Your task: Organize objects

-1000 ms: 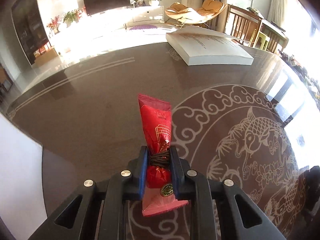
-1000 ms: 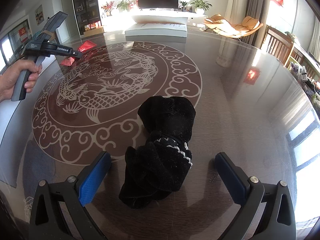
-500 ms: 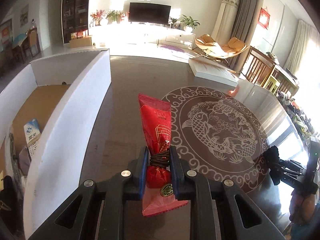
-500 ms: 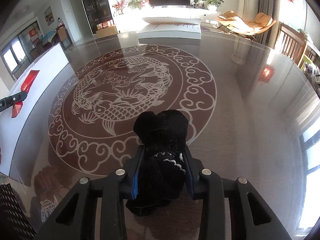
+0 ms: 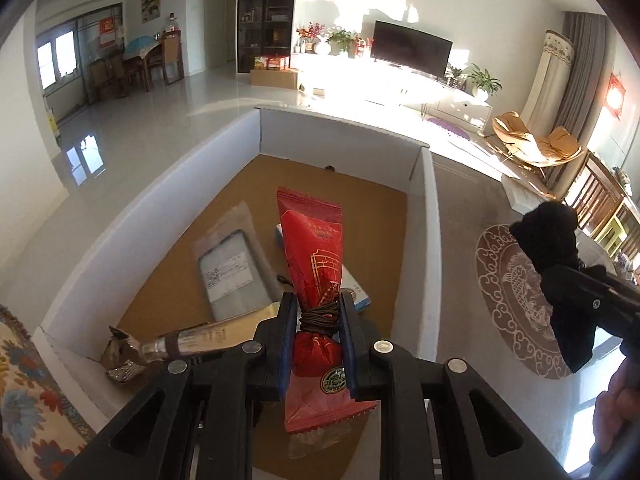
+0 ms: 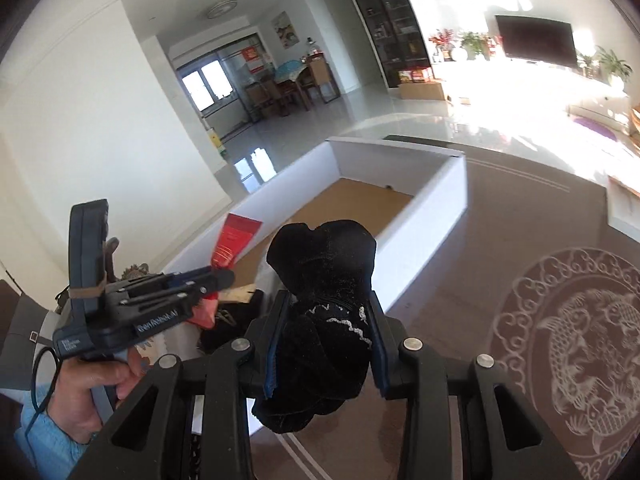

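My left gripper [image 5: 315, 304] is shut on a red snack packet [image 5: 314, 252] with a dark cord wound round its waist. It hangs over the open white box [image 5: 425, 240], whose floor is brown cardboard. My right gripper [image 6: 326, 304] is shut on a bundle of black cloth [image 6: 326, 276] with white stitching, held in the air just right of the box's white wall [image 6: 424, 216]. In the right wrist view the left gripper [image 6: 224, 278] appears at the left, held by a hand [image 6: 88, 388], with the red packet [image 6: 234, 240] sticking up from it. The black cloth [image 5: 554, 248] also shows at the left wrist view's right edge.
Inside the box lie a grey plastic-wrapped pack [image 5: 232, 276], a blue-and-white carton [image 5: 354, 288], a long gold-and-brown tube [image 5: 208, 338] and a crumpled wrapper [image 5: 120, 356]. The dark table carries a round fish pattern [image 6: 576, 340]. A patterned cloth [image 5: 24, 400] lies left of the box.
Both grippers swung left, from over the table to the white box. The right gripper closed on the black cloth and lifted it off the table. The left kept its hold on the red packet.
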`<control>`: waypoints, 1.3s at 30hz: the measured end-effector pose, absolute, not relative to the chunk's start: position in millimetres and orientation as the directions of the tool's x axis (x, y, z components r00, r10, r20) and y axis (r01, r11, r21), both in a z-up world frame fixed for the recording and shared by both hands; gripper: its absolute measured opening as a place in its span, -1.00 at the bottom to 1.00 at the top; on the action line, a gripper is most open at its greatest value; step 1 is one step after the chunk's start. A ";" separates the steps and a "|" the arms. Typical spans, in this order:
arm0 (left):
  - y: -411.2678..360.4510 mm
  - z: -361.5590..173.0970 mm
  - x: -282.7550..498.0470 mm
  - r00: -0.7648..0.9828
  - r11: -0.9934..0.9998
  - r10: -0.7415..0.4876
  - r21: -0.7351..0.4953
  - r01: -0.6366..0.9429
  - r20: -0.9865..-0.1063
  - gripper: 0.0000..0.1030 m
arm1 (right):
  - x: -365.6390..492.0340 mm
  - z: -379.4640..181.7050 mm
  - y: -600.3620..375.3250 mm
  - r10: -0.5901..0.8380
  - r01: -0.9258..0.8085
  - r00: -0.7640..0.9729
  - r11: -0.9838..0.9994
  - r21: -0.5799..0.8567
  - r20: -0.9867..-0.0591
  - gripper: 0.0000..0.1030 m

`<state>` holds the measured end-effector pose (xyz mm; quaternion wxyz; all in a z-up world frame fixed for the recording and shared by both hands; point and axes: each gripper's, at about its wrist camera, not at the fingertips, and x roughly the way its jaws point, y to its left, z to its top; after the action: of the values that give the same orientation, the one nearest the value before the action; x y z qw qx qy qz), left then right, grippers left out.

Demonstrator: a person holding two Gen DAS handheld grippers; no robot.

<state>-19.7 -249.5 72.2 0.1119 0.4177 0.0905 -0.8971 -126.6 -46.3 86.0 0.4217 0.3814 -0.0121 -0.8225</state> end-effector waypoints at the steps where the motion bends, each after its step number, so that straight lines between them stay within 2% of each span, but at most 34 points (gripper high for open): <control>1: -257.5 62.1 -16.9 -0.604 -0.953 -0.140 -0.060 0.298 -0.785 -0.61 | -128.2 87.1 -73.0 -0.705 0.708 -0.333 -0.625 0.328 -0.626 -0.30; 4: -277.9 37.2 -10.8 -0.541 -0.934 -0.156 -0.054 0.353 -0.826 -0.57 | -138.3 77.4 -140.3 -0.675 0.747 -0.268 -0.596 0.294 -0.688 -0.27; 6: -285.5 27.0 -6.1 -0.511 -0.924 -0.172 -0.042 0.381 -0.842 -0.54 | -144.4 60.5 -172.7 -0.617 0.757 -0.219 -0.596 0.267 -0.756 -0.17; 7: -287.0 24.5 -3.8 -0.505 -0.924 -0.175 -0.036 0.381 -0.845 -0.44 | -146.5 51.1 -184.1 -0.586 0.762 -0.191 -0.595 0.257 -0.788 0.03; 8: -286.7 23.3 -2.5 -0.505 -0.926 -0.176 -0.032 0.377 -0.845 -0.11 | -147.0 41.9 -191.5 -0.556 0.763 -0.173 -0.597 0.246 -0.813 0.27; 9: -286.3 23.9 -0.4 -0.507 -0.926 -0.185 -0.025 0.378 -0.842 0.13 | -147.9 35.5 -194.4 -0.533 0.763 -0.171 -0.604 0.231 -0.828 0.35; 10: -285.3 26.5 1.8 -0.514 -0.923 -0.205 -0.010 0.384 -0.833 0.61 | -146.8 32.8 -194.3 -0.521 0.762 -0.176 -0.609 0.219 -0.835 0.39; 11: -282.8 31.4 4.3 -0.529 -0.919 -0.233 0.007 0.394 -0.816 0.89 | -146.3 32.5 -192.0 -0.519 0.760 -0.183 -0.614 0.215 -0.835 0.42; 12: -279.5 38.2 7.8 -0.547 -0.913 -0.265 0.025 0.406 -0.794 0.97 | -145.9 34.1 -187.8 -0.523 0.754 -0.194 -0.620 0.215 -0.830 0.47; 14: -274.9 50.5 11.1 -0.548 -0.884 -0.354 0.081 0.460 -0.758 1.00 | -146.6 41.9 -174.8 -0.534 0.738 -0.237 -0.642 0.207 -0.812 0.74; 17: -268.9 67.2 12.1 -0.527 -0.846 -0.423 0.114 0.520 -0.737 1.00 | -151.0 60.5 -160.5 -0.529 0.719 -0.302 -0.673 0.175 -0.793 0.83; 26: -272.1 79.4 28.2 -0.547 -0.811 -0.362 -0.034 0.584 -0.755 1.00 | -151.6 87.7 -152.8 -0.450 0.721 -0.400 -0.693 0.030 -0.799 0.86; 32: -267.8 84.1 35.3 -0.539 -0.787 -0.436 0.015 0.617 -0.721 1.00 | -150.4 82.2 -157.4 -0.448 0.727 -0.387 -0.686 0.032 -0.806 0.87; 39: -268.8 84.8 39.8 -0.538 -0.762 -0.469 0.012 0.648 -0.700 1.00 | -145.3 80.3 -164.9 -0.461 0.737 -0.380 -0.675 0.039 -0.802 0.87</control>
<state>39.8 -268.8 84.8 0.3218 0.3570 0.1252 -0.8680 -145.3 -164.9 80.3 0.3679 0.4178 0.1651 -0.8141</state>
